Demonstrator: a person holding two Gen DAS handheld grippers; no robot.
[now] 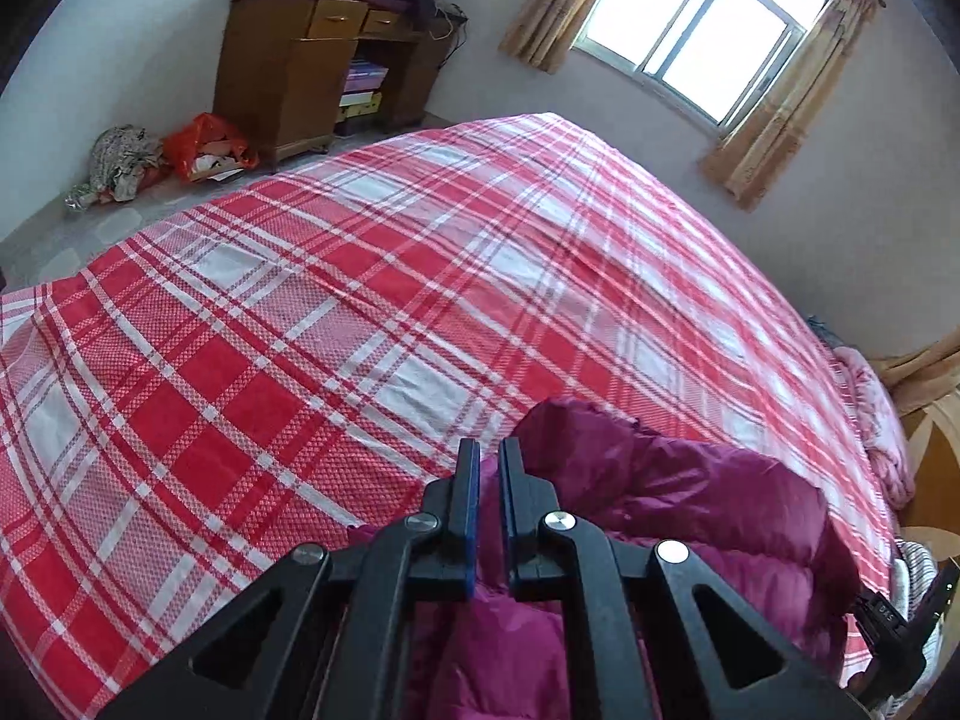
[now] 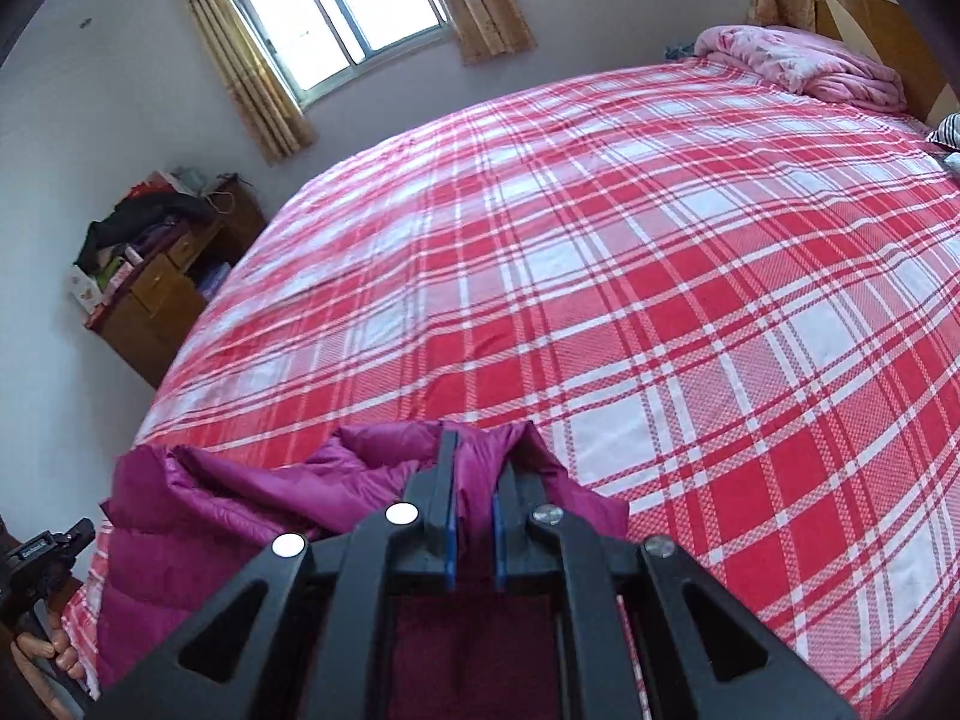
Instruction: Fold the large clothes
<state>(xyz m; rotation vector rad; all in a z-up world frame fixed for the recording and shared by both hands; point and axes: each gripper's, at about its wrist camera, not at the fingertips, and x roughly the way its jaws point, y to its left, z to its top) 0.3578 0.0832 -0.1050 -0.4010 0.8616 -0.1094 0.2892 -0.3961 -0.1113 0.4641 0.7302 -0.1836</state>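
A magenta puffer jacket (image 1: pixel 690 480) lies bunched at the near edge of a bed with a red and white plaid sheet (image 1: pixel 300 300). My left gripper (image 1: pixel 489 450) is shut, with a thin fold of the jacket pinched low between its blue pads. In the right wrist view the same jacket (image 2: pixel 240 498) spreads to the left, and my right gripper (image 2: pixel 474 450) is shut on a raised ridge of its fabric. Each view catches the other gripper at its lower edge: the right one (image 1: pixel 900 618) and the left one (image 2: pixel 48 546), held by a hand (image 2: pixel 54 654).
The plaid sheet (image 2: pixel 660 300) stretches wide beyond the jacket. A rolled pink quilt (image 2: pixel 798 60) lies by the wooden headboard (image 2: pixel 870 0). A cluttered wooden desk (image 1: pixel 288 72) stands against the far wall, with bags (image 1: pixel 204 144) on the floor beside it. A curtained window (image 1: pixel 702 18) lights the room.
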